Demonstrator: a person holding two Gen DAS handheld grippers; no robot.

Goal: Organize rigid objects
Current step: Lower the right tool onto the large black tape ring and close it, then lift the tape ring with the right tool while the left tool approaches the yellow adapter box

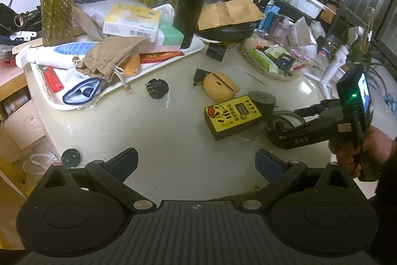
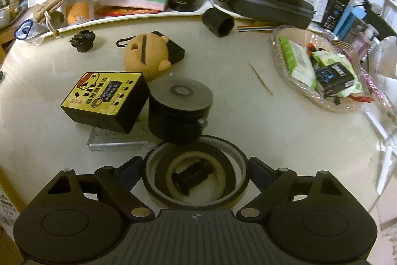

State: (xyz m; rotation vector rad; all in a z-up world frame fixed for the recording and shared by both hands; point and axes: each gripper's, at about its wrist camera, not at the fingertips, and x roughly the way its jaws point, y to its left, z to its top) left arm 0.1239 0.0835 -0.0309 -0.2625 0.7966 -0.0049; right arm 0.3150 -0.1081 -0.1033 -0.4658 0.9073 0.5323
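My right gripper (image 2: 194, 171) has its fingers on both sides of a black tape roll (image 2: 233, 171) that lies flat on the table with a small black part inside it. The pads look pressed to the roll. A black cylinder (image 2: 180, 108) stands just beyond it, beside a yellow-faced black box (image 2: 104, 97) and a tan round pouch (image 2: 146, 54). My left gripper (image 1: 196, 163) is open and empty over bare table; the yellow box (image 1: 232, 116), the black cylinder (image 1: 263, 99), a black mount knob (image 1: 156, 88) and the right gripper (image 1: 280, 126) lie ahead.
A white tray (image 1: 173, 58) piled with boxes, a cloth bag and a black flask (image 1: 191, 6) fills the back left. A clear dish (image 2: 292, 83) of packets sits at right. A black cap (image 2: 218, 22), a clear plastic case (image 2: 119, 142) and a thin stick (image 2: 260, 78) lie on the table.
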